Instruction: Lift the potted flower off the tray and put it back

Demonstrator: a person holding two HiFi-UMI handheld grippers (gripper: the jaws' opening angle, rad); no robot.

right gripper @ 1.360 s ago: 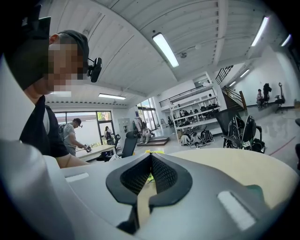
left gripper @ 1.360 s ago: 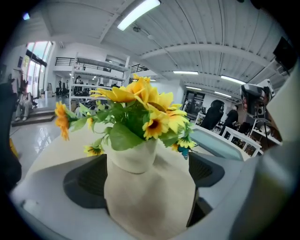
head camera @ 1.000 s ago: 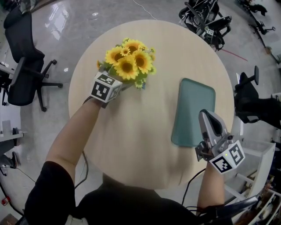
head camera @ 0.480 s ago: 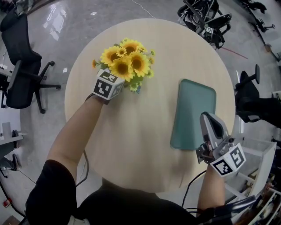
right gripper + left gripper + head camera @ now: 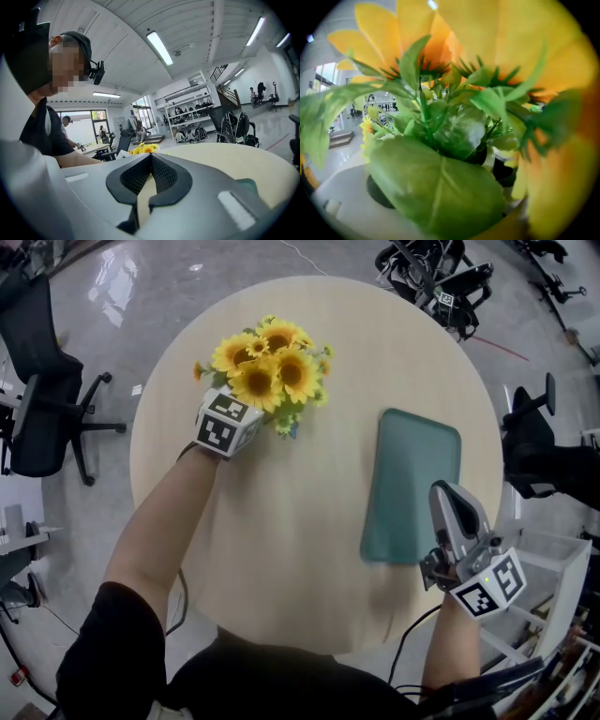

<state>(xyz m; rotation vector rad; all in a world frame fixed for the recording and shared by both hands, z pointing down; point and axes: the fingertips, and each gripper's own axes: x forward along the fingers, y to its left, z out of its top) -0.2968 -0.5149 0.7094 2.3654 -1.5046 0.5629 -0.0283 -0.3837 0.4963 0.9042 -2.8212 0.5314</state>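
The potted flower [image 5: 267,367], a bunch of yellow sunflowers with green leaves, stands on the round table's far left part, off the teal tray [image 5: 412,484]. The blooms hide its pot from above. My left gripper [image 5: 246,407] reaches in under the blooms from the near side. In the left gripper view leaves [image 5: 440,187] and petals fill the frame. A bit of white pot rim [image 5: 490,158] shows past them. One white finger with its dark pad [image 5: 377,192] stands far out to the left, clear of the pot; the other is hidden. My right gripper [image 5: 446,495] is shut and empty at the tray's near right corner.
The round wooden table [image 5: 300,549] has a black office chair [image 5: 42,381] on the floor to its left. More chairs and gear [image 5: 441,277] stand beyond the far right edge. A white shelf unit [image 5: 548,568] sits just right of my right gripper.
My left gripper has edged a little further in toward the flowers. The flowers and my right gripper have stayed about where they were on the table.
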